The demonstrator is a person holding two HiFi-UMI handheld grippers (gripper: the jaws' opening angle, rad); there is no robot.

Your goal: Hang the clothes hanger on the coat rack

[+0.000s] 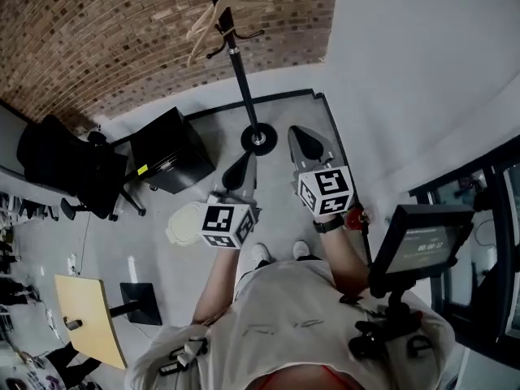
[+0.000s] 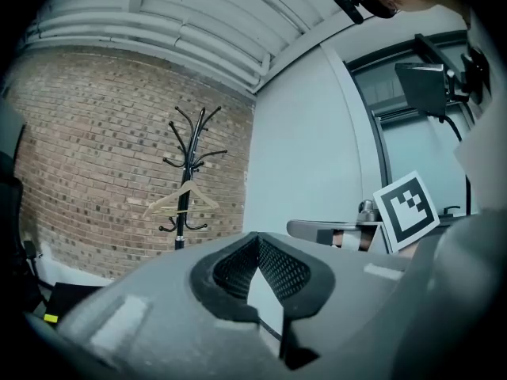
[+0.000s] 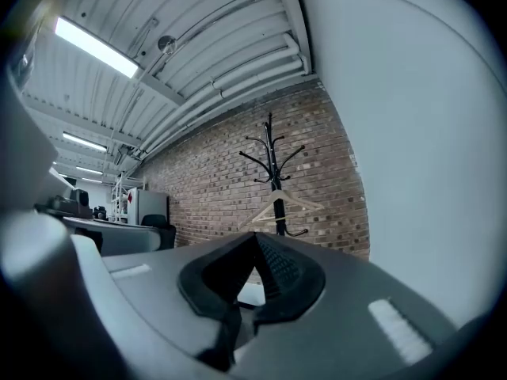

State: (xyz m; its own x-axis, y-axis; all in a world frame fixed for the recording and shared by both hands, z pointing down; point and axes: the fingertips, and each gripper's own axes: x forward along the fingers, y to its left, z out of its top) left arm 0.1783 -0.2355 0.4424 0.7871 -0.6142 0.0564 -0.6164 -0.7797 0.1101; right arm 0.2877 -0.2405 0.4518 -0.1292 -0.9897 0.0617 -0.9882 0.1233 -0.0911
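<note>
A black coat rack (image 1: 238, 63) stands by the brick wall, its round base (image 1: 258, 139) on the grey floor. A pale wooden clothes hanger (image 1: 213, 19) hangs on one of its hooks. The rack (image 2: 184, 176) and the hanger (image 2: 181, 200) show far off in the left gripper view. In the right gripper view the rack (image 3: 273, 169) and hanger (image 3: 281, 207) are again some way ahead. My left gripper (image 1: 245, 161) and right gripper (image 1: 302, 135) point toward the rack, well short of it. Both are shut with nothing between their jaws (image 2: 255, 234) (image 3: 257, 236).
A black cabinet (image 1: 171, 149) and a black office chair (image 1: 73, 169) stand left of the rack. A yellow tabletop (image 1: 88, 315) is at the lower left. A monitor on a stand (image 1: 418, 242) sits at my right, by a white wall (image 1: 422, 71).
</note>
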